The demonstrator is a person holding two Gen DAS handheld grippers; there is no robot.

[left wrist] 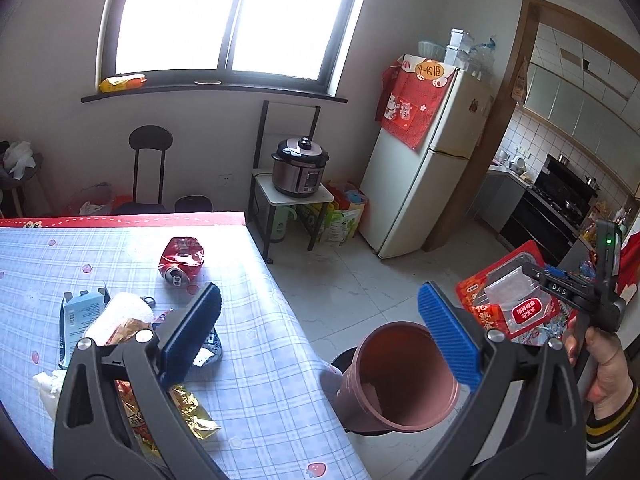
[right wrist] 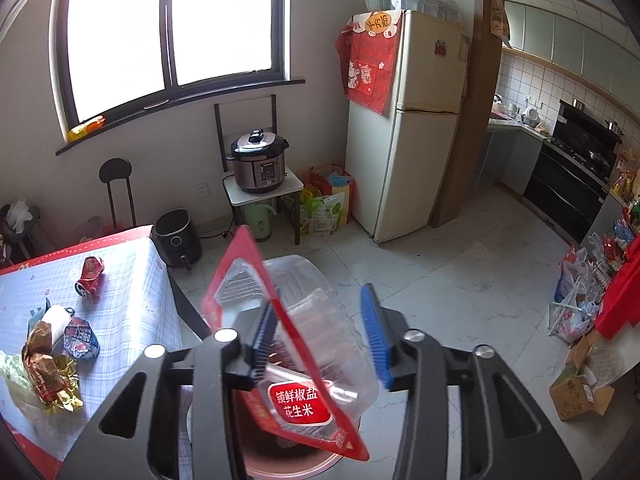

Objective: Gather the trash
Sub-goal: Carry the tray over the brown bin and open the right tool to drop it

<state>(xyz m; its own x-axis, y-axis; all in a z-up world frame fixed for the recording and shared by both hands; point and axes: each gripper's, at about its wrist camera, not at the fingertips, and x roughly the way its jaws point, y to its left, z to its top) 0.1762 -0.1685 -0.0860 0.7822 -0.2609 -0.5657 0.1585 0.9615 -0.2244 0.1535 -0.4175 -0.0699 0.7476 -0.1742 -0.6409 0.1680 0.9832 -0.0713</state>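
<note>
Right gripper [right wrist: 320, 336] parted, red "花生米" peanut packet [right wrist: 298, 364] loose between pads over brown bin [left wrist: 404, 380], left gripper [left wrist: 320, 328] spread empty, "DAS" on tool.

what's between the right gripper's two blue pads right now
In the right wrist view, a red-edged clear peanut wrapper hangs between the pads of the right gripper, over the brown bin. The jaws stand apart, not pinching it.
</note>
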